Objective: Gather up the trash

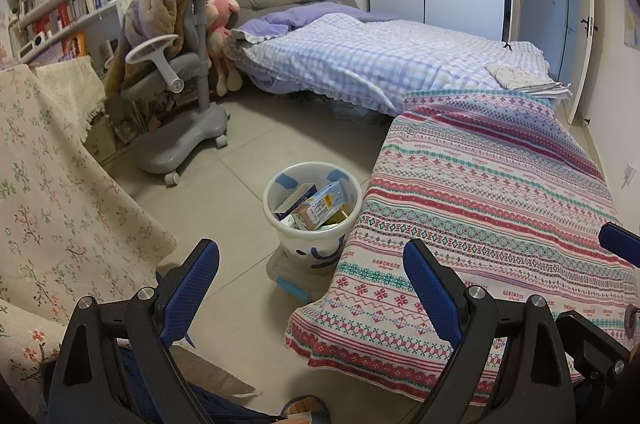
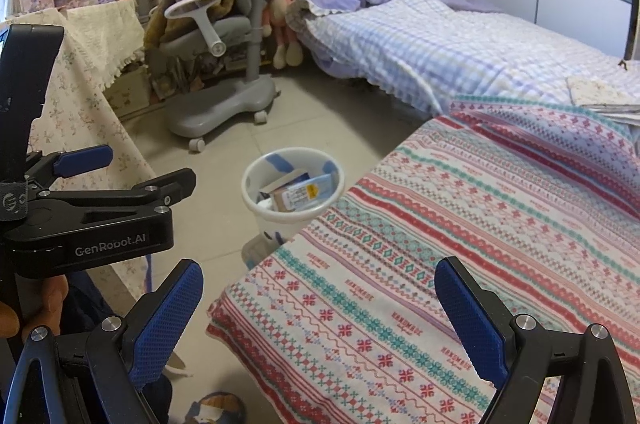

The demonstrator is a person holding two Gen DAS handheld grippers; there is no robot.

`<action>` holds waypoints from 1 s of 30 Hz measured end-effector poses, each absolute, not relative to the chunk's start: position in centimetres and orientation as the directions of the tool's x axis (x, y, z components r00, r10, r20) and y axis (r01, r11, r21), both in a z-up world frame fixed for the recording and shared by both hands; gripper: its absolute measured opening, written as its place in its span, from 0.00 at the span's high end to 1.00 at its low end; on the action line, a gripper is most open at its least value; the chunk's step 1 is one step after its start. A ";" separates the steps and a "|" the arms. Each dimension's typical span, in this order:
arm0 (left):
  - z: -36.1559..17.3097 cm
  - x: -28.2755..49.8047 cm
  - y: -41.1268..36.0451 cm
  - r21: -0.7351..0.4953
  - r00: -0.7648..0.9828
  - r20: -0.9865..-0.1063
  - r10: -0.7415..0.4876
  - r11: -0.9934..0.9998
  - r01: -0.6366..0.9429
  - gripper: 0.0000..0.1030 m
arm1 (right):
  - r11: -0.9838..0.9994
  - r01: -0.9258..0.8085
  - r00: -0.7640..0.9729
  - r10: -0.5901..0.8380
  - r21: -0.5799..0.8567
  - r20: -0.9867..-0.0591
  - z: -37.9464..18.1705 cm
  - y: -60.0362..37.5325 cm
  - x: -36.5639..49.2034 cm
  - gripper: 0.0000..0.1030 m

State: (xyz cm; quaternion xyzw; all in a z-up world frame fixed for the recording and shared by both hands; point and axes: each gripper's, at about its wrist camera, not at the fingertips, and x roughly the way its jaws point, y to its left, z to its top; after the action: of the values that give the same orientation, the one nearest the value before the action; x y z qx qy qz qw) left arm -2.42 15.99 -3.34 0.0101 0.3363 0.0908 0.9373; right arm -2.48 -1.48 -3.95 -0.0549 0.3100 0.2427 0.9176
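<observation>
A white waste bin [image 1: 312, 236] stands on the tiled floor beside the patterned cloth; it also shows in the right wrist view [image 2: 260, 212]. Several flattened boxes and wrappers [image 1: 316, 205] lie inside it [image 2: 298, 193]. My left gripper [image 1: 312, 280] is open and empty, held above the floor near the bin. My right gripper [image 2: 318, 304] is open and empty, over the edge of the patterned cloth [image 2: 460, 244]. The left gripper also shows in the right wrist view [image 2: 132, 171], at the left, open.
A table under a red, teal and white patterned cloth [image 1: 500, 203] fills the right. A floral-cloth table [image 1: 60, 203] is on the left. A grey wheeled chair [image 1: 180, 111] with a brown blanket stands behind the bin. A bed [image 1: 380, 63] with a checked quilt lies beyond.
</observation>
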 end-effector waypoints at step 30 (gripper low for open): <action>-3.5 -2.5 16.0 0.075 0.764 -0.621 0.176 0.983 -0.165 0.08 | 0.885 -0.464 0.707 0.384 0.020 -0.593 -4.0 -1.6 -2.5 0.06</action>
State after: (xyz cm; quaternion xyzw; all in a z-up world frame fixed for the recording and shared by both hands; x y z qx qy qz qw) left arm -2.51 15.96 -3.49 0.0081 0.3316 0.0908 0.9390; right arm -2.51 -1.60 -4.04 -0.0655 0.3056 0.2302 0.9216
